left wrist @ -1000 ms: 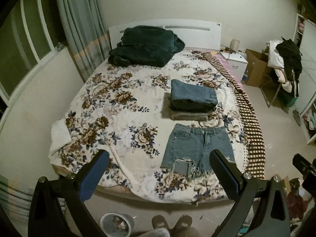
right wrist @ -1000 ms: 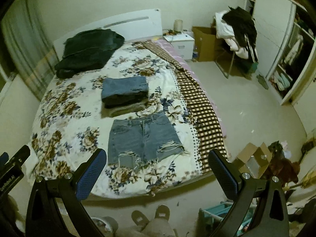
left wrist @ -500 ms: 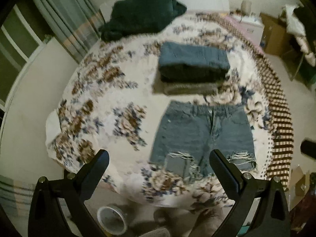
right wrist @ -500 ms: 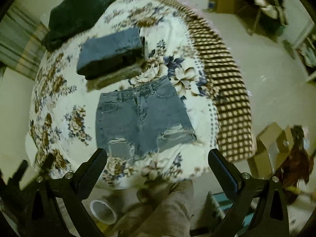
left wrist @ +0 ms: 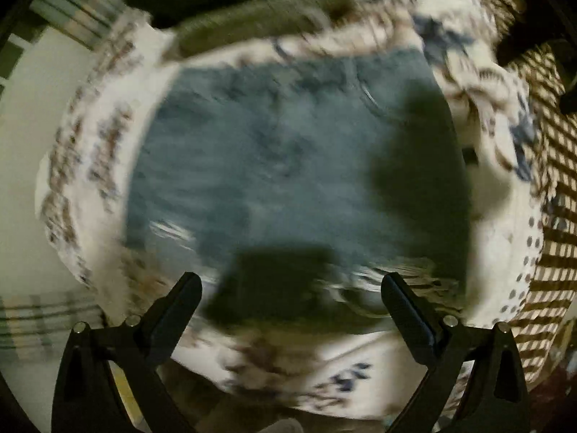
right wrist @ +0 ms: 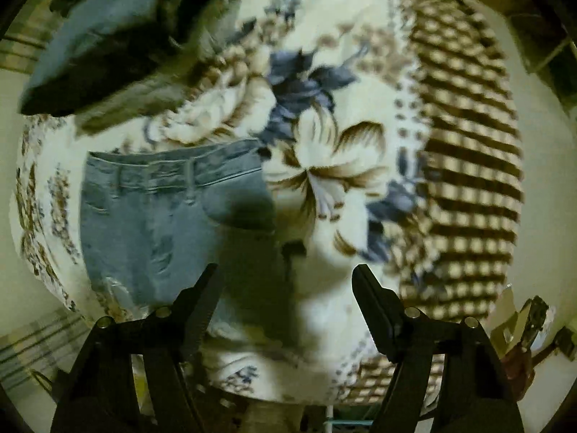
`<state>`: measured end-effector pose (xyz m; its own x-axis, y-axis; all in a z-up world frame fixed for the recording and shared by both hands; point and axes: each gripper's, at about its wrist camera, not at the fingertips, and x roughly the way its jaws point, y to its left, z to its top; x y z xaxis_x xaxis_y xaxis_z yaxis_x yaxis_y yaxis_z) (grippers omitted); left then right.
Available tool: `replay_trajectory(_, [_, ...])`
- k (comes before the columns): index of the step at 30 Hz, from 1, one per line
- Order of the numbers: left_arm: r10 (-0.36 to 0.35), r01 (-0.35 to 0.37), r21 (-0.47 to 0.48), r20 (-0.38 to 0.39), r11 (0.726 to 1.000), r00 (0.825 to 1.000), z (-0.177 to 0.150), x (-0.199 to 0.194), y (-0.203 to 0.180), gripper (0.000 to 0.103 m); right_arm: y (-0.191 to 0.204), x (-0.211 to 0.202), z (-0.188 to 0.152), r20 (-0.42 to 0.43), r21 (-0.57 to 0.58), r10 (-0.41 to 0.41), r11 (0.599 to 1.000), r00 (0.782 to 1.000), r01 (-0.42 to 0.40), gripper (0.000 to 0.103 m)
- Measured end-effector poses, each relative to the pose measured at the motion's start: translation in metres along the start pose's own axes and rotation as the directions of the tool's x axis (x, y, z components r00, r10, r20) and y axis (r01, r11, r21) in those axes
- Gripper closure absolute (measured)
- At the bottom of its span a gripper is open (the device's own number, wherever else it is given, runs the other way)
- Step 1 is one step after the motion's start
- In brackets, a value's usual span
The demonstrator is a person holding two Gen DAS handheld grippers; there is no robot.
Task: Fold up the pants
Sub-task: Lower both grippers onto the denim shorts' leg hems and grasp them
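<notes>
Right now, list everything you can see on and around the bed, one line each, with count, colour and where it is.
denim shorts: one, light blue with frayed hems, spread flat on the bed, waistband away from the cameras
folded clothes stack: one pile, blue denim on top and a grey-green piece beneath, beyond the waistband; blurred
floral bedspread: one, white with brown and blue flowers, under everything
checked blanket: one, brown and cream, along the bed's right edge
cardboard box: one, tan, on the floor at right
left gripper: one, black, open, above the hem of the shorts
right gripper: one, black, open, above the right edge of the shorts
</notes>
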<state>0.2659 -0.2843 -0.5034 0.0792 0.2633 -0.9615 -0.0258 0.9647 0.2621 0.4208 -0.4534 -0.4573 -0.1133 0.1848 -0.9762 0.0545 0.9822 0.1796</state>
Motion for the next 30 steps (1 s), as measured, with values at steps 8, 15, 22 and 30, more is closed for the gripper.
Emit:
replay_trajectory(8, [-0.121, 0.124, 0.036, -0.078, 0.992, 0.99, -0.018, 0.034, -0.077, 0.006, 0.008, 0.078, 0.032, -0.075, -0.089, 0.016, 0.996, 0.997, -0.023, 0.027])
replay_trajectory(15, [-0.15, 0.153, 0.033, -0.075, 0.988, 0.986, -0.022, 0.049, -0.101, 0.041, 0.013, 0.109, 0.046, -0.097, -0.086, 0.063, 0.994, 0.993, -0.072, 0.027])
replay_trajectory(22, [-0.186, 0.187, 0.025, -0.03, 0.982, 0.982, -0.02, 0.023, -0.075, 0.097, 0.025, 0.109, 0.05, -0.065, -0.13, 0.154, 0.978, 0.986, -0.162, 0.082])
replay_trajectory(30, [-0.245, 0.245, 0.013, -0.012, 0.969, 0.97, -0.013, -0.037, -0.034, 0.099, 0.054, 0.065, 0.032, 0.008, -0.19, 0.151, 0.971, 0.988, -0.147, 0.095])
